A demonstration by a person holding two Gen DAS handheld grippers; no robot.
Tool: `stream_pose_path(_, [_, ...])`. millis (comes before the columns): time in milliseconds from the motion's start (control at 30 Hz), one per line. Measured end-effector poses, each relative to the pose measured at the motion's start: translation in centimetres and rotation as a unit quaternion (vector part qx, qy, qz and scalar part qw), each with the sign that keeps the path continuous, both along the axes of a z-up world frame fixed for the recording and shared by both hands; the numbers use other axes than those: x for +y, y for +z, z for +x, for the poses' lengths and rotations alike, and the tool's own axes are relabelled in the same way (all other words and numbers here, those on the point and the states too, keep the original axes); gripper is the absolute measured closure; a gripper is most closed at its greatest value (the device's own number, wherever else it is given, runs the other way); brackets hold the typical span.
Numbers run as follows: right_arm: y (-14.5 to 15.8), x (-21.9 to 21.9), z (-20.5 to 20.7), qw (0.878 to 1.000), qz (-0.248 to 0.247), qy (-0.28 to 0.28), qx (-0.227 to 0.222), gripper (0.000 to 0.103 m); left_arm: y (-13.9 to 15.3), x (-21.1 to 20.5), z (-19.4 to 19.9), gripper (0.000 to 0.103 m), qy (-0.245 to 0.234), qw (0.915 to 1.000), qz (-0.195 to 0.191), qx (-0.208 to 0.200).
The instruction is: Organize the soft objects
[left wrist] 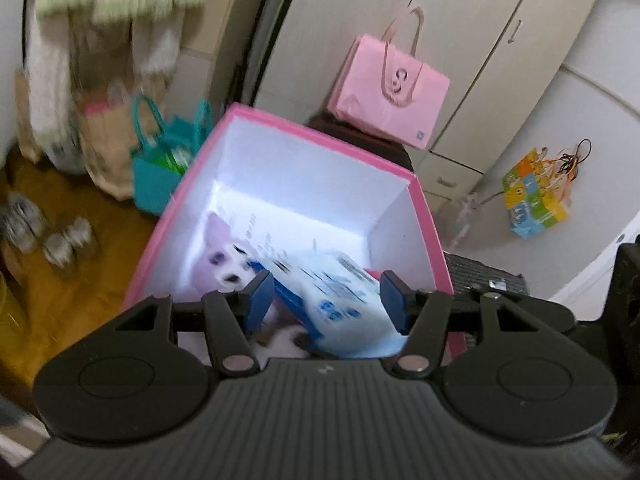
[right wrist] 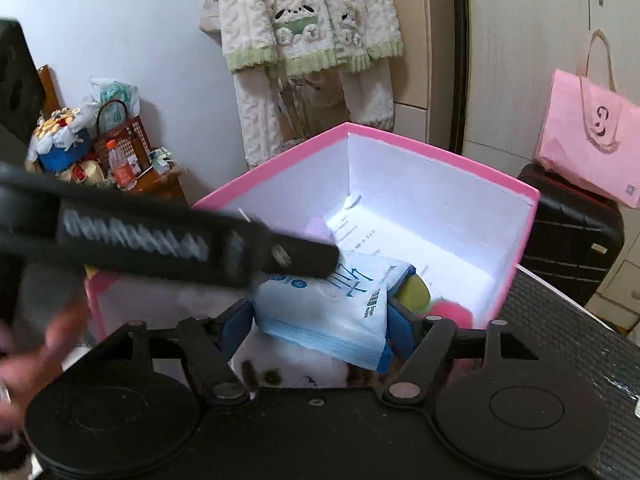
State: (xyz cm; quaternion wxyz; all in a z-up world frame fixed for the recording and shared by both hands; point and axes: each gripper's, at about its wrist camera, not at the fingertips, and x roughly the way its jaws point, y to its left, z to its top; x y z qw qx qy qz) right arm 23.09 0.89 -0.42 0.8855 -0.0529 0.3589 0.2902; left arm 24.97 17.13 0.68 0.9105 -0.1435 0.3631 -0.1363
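Note:
A pink box (left wrist: 424, 208) with white inner walls stands open; it also shows in the right wrist view (right wrist: 472, 170). Inside lie a pale blue tissue pack (left wrist: 344, 300), a white and lilac plush toy (left wrist: 224, 256), a printed sheet, a green soft ball (right wrist: 416, 292) and a pink soft thing (right wrist: 450, 312). My left gripper (left wrist: 326, 300) is open above the box, its blue pads either side of the pack. My right gripper (right wrist: 318, 324) is shut on the tissue pack (right wrist: 332, 312), held over the white plush (right wrist: 296, 372). The left gripper's body crosses the right wrist view, blurred.
A pink tote bag (left wrist: 388, 88) sits on a black suitcase (right wrist: 568, 240) by beige cupboards. A teal bag (left wrist: 160, 168) and jars (left wrist: 60, 240) stand at left. A fleece garment (right wrist: 308, 40) hangs on the wall. A basket and bottle (right wrist: 120, 152) sit on a side table.

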Motion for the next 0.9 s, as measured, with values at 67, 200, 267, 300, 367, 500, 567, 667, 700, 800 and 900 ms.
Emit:
stream_pose_path(67, [0.3,-0.8,-1.3,1.0,0.005,-0.001,-0.013,0.025,1.0,0.1,-1.3,0.037,0.001,0.9998,0.006,-0.017])
stream_pose_path(200, [1.9,-2.9,-4.3,0.999,0.014,0.011,-0.051,0.022,2.9,-0.7,-4.0,0.03,-0.005,0.9982,0.033,-0.049])
stream_pose_path(267, [2.7,-4.0,-5.7,0.998,0.018,0.013,-0.066,0.022,3.6,-1.2,-5.5,0.028,-0.007,0.9968,0.048,-0.064])
stream_pose_path(300, [3.0,-4.7,-6.5,0.997,0.019,0.012,-0.073,0.022,3.9,-1.5,-6.3,0.026,-0.009,0.9959,0.055,-0.071])
stream_pose_path(367, [3.7,-5.8,-8.0,0.996,0.017,0.008,-0.085,0.022,4.3,-2.0,-7.5,0.025,-0.011,0.9949,0.062,-0.078])
stream_pose_path(500, [4.6,-7.5,-10.9,0.994,0.003,-0.003,-0.105,0.022,5.2,-3.1,-10.1,0.023,-0.024,0.9922,0.08,-0.093])
stream_pose_path(567, [5.1,-8.0,-12.1,0.994,-0.003,-0.01,-0.111,0.022,5.6,-3.8,-11.2,0.021,-0.032,0.9905,0.089,-0.1])
stream_pose_path(667, [5.7,-8.7,-13.4,0.992,-0.01,-0.023,-0.123,0.022,6.3,-4.6,-13.2,0.018,-0.044,0.9874,0.097,-0.117])
stream_pose_path(700, [5.8,-8.9,-14.0,0.991,-0.013,-0.03,-0.129,0.021,6.5,-4.8,-13.8,0.017,-0.048,0.9863,0.1,-0.122])
stream_pose_path(800, [6.1,-9.9,-15.5,0.99,-0.01,-0.039,-0.135,0.02,6.9,-5.5,-15.5,0.017,-0.054,0.9839,0.107,-0.132])
stream_pose_path(900, [6.5,-10.6,-16.8,0.988,-0.011,-0.051,-0.143,0.019,7.1,-6.0,-16.9,0.015,-0.065,0.9817,0.11,-0.141])
